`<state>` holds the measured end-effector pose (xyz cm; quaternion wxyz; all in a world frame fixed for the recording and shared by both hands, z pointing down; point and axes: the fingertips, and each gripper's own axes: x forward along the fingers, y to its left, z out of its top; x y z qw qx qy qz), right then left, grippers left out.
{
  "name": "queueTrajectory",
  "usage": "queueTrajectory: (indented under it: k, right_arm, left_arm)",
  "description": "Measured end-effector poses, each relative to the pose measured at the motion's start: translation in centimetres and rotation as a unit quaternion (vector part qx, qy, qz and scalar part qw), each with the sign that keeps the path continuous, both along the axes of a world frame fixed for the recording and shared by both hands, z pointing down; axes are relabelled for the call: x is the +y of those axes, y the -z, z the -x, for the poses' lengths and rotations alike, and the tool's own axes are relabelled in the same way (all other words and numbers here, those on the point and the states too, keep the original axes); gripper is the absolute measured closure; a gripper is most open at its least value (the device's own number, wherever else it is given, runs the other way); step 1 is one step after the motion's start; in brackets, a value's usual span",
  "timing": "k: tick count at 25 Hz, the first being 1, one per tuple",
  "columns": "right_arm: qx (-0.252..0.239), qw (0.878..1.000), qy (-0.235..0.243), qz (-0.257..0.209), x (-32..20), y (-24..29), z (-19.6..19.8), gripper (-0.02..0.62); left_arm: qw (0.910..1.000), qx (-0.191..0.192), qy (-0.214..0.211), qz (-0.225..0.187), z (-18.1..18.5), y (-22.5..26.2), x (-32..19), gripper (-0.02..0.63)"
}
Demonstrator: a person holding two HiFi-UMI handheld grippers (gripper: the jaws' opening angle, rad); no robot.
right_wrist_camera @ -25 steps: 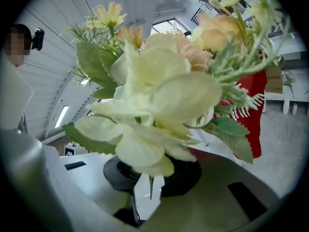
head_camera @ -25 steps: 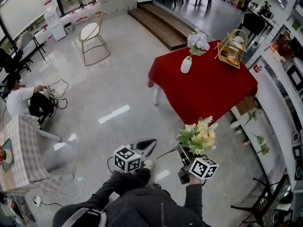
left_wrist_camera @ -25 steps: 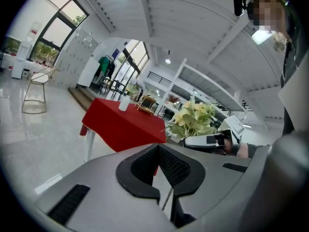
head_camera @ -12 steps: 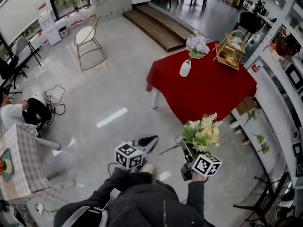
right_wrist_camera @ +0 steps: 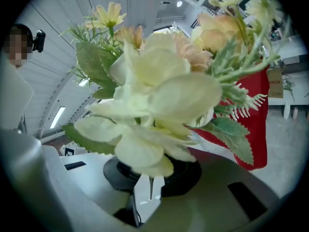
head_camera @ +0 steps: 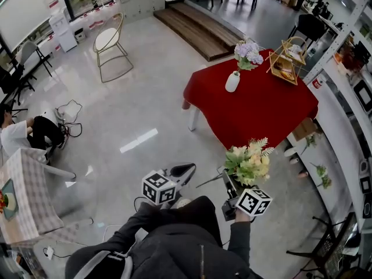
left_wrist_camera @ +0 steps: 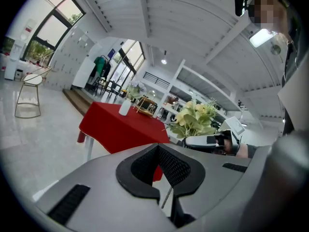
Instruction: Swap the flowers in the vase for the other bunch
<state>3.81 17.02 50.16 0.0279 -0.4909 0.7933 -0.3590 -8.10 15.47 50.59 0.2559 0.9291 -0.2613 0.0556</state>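
Right now, my right gripper point(head_camera: 228, 185) pinching the stems of the cream and yellow bunch point(head_camera: 249, 163), my left gripper point(head_camera: 187, 170) pressed together and empty, white vase point(head_camera: 232, 81) holding purple flowers point(head_camera: 247, 52) on the red table point(head_camera: 261, 115), well apart from both.

Vase point(head_camera: 232, 81) on table point(head_camera: 261, 115), flowers point(head_camera: 247, 52) in it, rack point(head_camera: 285, 60) right of vase, chair point(head_camera: 110, 39) far left

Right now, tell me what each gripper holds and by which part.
Right gripper: the yellow flower bunch, held by its stems under the blooms. Left gripper: shut, nothing held.
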Motion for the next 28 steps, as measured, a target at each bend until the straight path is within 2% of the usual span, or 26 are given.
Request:
queueTrajectory:
  k: [7,15,21,28]
  right_arm:
    - [-0.009,1.000,-0.009,0.007,0.4,0.0,0.0,0.540]
    - [-0.025,1.000,-0.006,0.002,-1.0,0.9,-0.3,0.540]
    - [-0.009,1.000,-0.005,0.008,-3.3,0.2,-1.8,0.540]
    - [-0.015,1.000,0.002,-0.003,-7.0,0.5,-2.4,0.540]
  left_arm:
    - [0.9999,-0.009,0.012,0.005,1.2,-0.4,0.1,0.597]
    - [0.9999,-0.011,0.002,-0.012,0.2,0.1,-0.4,0.597]
    - [0.9997,-0.014,0.018,-0.014,0.0,-0.1,-2.3,0.597]
    - [0.9991,-0.020,0.031,-0.020,0.1,0.2,-4.8,0.597]
